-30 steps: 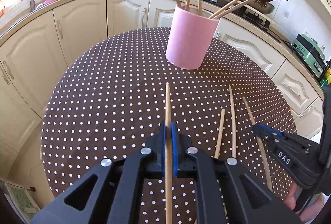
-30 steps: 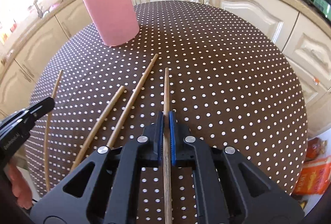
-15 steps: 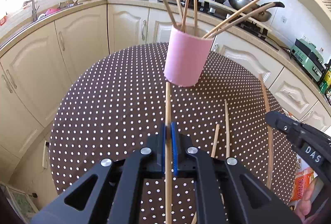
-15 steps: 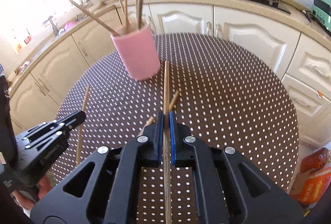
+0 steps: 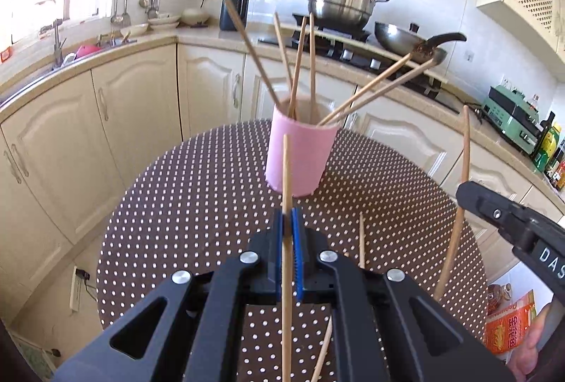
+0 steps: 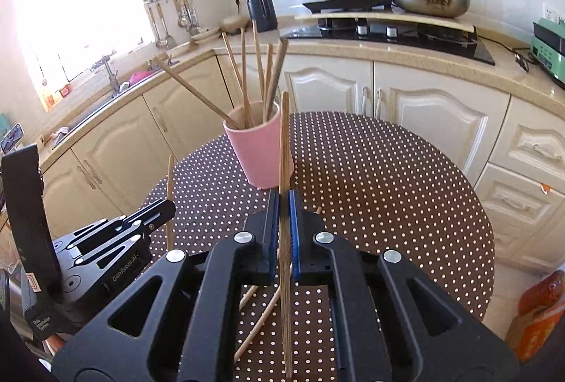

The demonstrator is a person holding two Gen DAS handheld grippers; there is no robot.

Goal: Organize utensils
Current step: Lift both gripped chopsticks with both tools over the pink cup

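Both hand-held grippers (image 5: pixel 289 223) (image 6: pixel 282 202) clamp one chopstick (image 5: pixel 285 177) (image 6: pixel 283 149) each; lower ends cut off by frame.

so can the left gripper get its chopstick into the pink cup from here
Probably yes. The left gripper is shut on its chopstick, the pink cup stands straight ahead, and nothing lies between, though six leaning chopsticks crowd its mouth.

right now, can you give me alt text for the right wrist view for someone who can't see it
The right gripper is shut on a wooden chopstick, raised in front of a pink cylindrical holder with several chopsticks standing in it, on a round brown polka-dot table. The left gripper holds another chopstick at left, and two loose chopsticks lie below.
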